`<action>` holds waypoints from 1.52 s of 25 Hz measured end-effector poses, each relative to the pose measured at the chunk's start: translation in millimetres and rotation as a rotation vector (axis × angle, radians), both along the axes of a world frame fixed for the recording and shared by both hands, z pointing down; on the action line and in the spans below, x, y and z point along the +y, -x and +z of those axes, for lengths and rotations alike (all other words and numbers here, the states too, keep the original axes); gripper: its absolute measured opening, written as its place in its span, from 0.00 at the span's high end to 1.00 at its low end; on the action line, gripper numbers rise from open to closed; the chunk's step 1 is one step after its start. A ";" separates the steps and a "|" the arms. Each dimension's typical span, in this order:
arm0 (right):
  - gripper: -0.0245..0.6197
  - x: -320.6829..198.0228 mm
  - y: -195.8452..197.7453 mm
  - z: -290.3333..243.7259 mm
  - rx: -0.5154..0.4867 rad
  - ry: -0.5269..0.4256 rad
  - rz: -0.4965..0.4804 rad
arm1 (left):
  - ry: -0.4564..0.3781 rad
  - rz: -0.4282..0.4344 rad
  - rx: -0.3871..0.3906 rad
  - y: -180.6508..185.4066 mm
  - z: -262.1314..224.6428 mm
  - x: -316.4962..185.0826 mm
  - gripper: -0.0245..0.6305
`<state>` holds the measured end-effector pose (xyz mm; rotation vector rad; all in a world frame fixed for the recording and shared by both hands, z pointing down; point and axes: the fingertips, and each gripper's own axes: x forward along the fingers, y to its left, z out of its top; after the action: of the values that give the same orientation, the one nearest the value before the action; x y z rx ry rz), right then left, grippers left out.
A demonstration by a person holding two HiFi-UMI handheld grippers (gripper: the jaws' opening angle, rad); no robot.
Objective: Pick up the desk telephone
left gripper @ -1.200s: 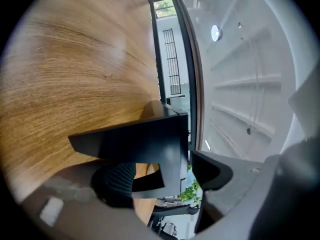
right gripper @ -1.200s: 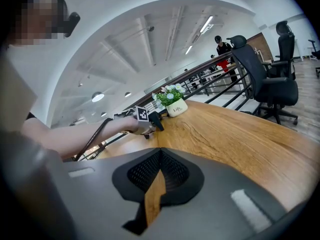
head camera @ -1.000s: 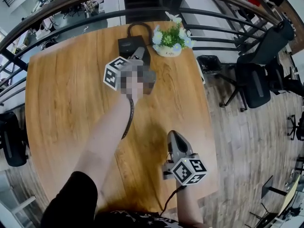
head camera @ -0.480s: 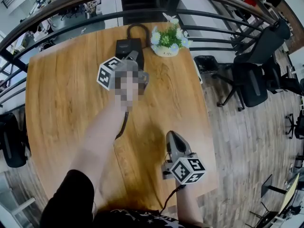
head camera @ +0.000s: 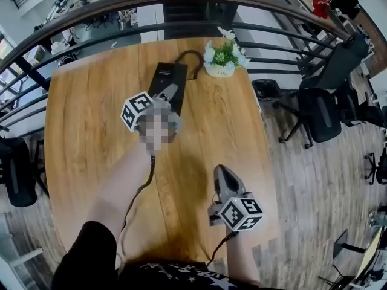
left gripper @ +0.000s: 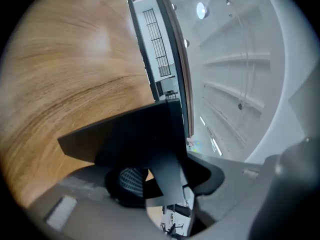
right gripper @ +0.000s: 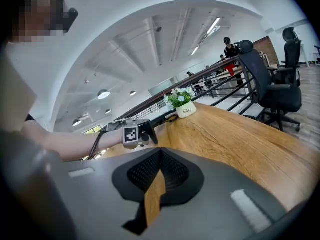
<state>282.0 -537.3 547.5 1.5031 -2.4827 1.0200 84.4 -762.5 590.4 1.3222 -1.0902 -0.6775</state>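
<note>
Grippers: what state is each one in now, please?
Left gripper: closed on the desk telephone.
Right gripper: closed, holding nothing.

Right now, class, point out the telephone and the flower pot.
telephone (head camera: pixel 163 76): head view, on its black top face.
flower pot (head camera: pixel 219 71): head view, on its white side.

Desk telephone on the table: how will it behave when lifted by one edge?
The desk telephone looks like a rigid slab, so it probably won't flex. Gripped at one edge by the left gripper, it may tilt. Its cord loops behind and could drag.
</note>
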 end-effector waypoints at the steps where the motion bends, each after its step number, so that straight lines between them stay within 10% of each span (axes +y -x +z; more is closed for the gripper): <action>1: 0.96 2.9 2.3 -3.8 -0.001 -0.006 -0.004 | -0.006 0.012 -0.002 2.3 -4.2 8.3 0.64; 23: 0.96 144.9 57.6 -74.2 0.036 -0.163 -0.015 | -0.184 0.401 -0.011 70.9 -97.6 322.1 0.64; 38: 0.96 226.1 166.7 -96.8 0.074 -0.231 -0.032 | -0.204 0.297 -0.032 213.2 -64.1 500.9 0.64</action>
<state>115.3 -311.2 450.7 1.5214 -2.6373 0.6775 -128.8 -261.6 526.3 1.6359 -0.8418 -0.5572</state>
